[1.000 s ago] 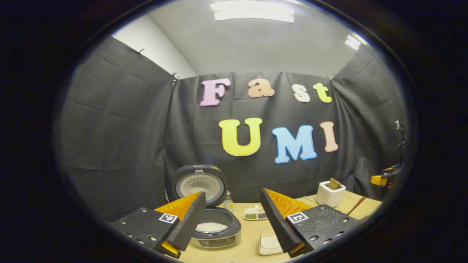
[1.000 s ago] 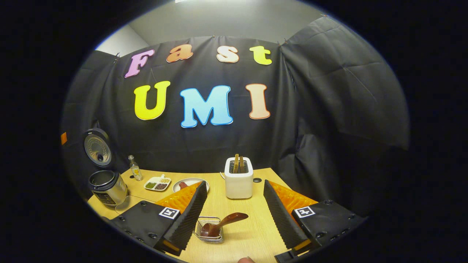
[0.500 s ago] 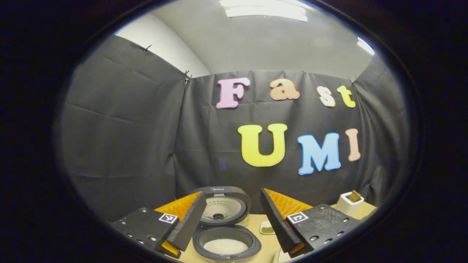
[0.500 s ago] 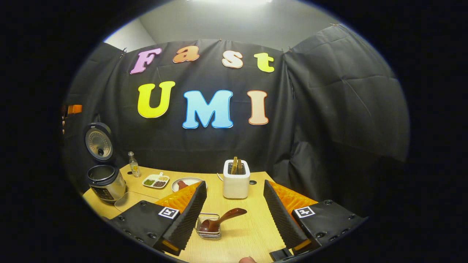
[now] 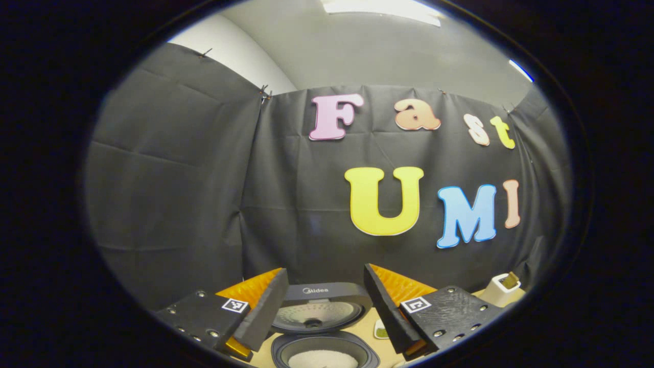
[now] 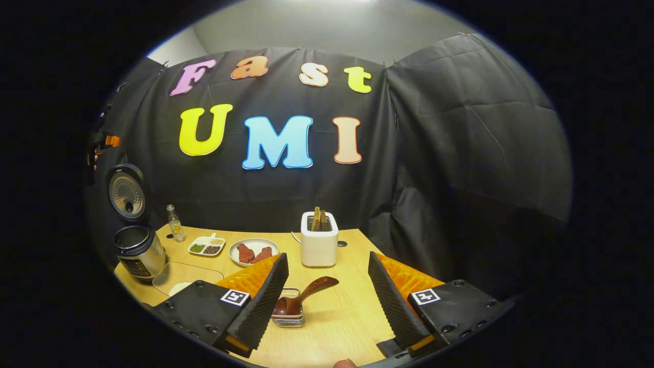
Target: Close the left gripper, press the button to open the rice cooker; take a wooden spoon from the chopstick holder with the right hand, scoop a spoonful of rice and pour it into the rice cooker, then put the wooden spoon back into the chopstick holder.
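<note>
- The wooden spoon (image 6: 301,298) lies in the wire chopstick holder (image 6: 288,316) near the front edge of the wooden table (image 6: 337,312); its bowl sits low in the holder and its handle slants up toward the right, long axis running lower left to upper right in the right gripper view.
- The right gripper (image 6: 327,291) hangs just above the holder, jaws wide apart and holding nothing, the spoon between the fingers and touched by neither.
- The rice cooker (image 6: 134,250) stands at the table's left edge, lid (image 6: 126,192) raised upright; a glass dish (image 6: 181,278) lies in front of it.
- In the left gripper view the left gripper (image 5: 324,299) hovers over the open cooker (image 5: 325,352), jaws wide and empty, white rice (image 5: 323,360) in the pot.
- Along the back edge stand a small bottle (image 6: 176,231), a divided dish (image 6: 206,246), a plate (image 6: 253,252) and a white toaster (image 6: 319,245).
- Black cloth walls the booth.
</note>
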The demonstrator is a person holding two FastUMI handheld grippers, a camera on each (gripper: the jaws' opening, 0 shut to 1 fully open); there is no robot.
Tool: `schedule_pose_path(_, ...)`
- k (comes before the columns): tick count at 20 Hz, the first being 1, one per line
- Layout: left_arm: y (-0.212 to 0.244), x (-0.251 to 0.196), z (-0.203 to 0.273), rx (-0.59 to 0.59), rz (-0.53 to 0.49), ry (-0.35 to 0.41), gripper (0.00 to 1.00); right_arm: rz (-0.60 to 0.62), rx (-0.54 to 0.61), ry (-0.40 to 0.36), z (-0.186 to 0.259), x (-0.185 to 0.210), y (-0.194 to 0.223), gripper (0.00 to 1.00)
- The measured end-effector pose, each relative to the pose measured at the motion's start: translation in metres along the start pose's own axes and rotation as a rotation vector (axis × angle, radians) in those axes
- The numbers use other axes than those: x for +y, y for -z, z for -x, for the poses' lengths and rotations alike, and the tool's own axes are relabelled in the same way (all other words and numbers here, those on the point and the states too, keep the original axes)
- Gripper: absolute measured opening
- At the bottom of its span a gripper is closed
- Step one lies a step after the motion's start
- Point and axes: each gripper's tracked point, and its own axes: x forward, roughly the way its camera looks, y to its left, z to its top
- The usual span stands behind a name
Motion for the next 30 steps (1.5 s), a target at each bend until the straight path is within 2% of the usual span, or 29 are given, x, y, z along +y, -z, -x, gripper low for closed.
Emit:
schedule_pose_path(2, 0.008, 0.004, -0.022, 0.015, 0.003, 0.003, 0.89, 0.001, 0.004, 0.018, 0.001, 0.002, 0.0, 0.99)
schedule_pose_path(3, 0.013, 0.007, -0.032, 0.028, 0.005, 0.003, 0.92, 0.001, 0.006, 0.025, 0.002, 0.003, 0.002, 0.99)
schedule_pose_path(8, 0.034, 0.016, -0.075, 0.052, -0.016, -0.001, 0.89, 0.001, 0.004, 0.032, 0.005, 0.019, 0.0, 0.99)
schedule_pose_path(14, 0.072, 0.02, -0.106, 0.119, 0.006, -0.012, 0.89, 0.014, 0.007, 0.031, 0.008, 0.03, -0.001, 0.99)
schedule_pose_path(15, 0.074, 0.022, -0.107, 0.119, 0.012, -0.018, 0.92, 0.016, 0.006, 0.031, 0.008, 0.03, -0.001, 0.99)
schedule_pose_path(18, 0.079, 0.021, -0.105, 0.129, 0.034, -0.02, 0.92, 0.018, -0.001, 0.028, 0.01, 0.028, -0.005, 1.0)
schedule_pose_path(20, 0.081, 0.019, -0.098, 0.124, 0.014, -0.015, 0.96, 0.022, -0.007, 0.024, 0.012, 0.026, -0.008, 0.99)
schedule_pose_path(22, 0.085, 0.016, -0.089, 0.126, -0.023, -0.016, 0.93, 0.024, -0.01, 0.017, 0.011, 0.023, -0.008, 0.99)
schedule_pose_path(23, 0.087, 0.014, -0.082, 0.123, -0.029, -0.015, 0.93, 0.023, -0.01, 0.011, 0.012, 0.021, -0.009, 0.96)
schedule_pose_path(24, 0.085, 0.013, -0.078, 0.122, -0.027, -0.015, 0.93, 0.021, -0.01, 0.005, 0.012, 0.02, -0.009, 0.99)
schedule_pose_path(30, 0.099, 0.004, -0.04, 0.131, -0.023, -0.023, 0.96, 0.022, -0.015, -0.037, 0.015, 0.012, -0.01, 0.99)
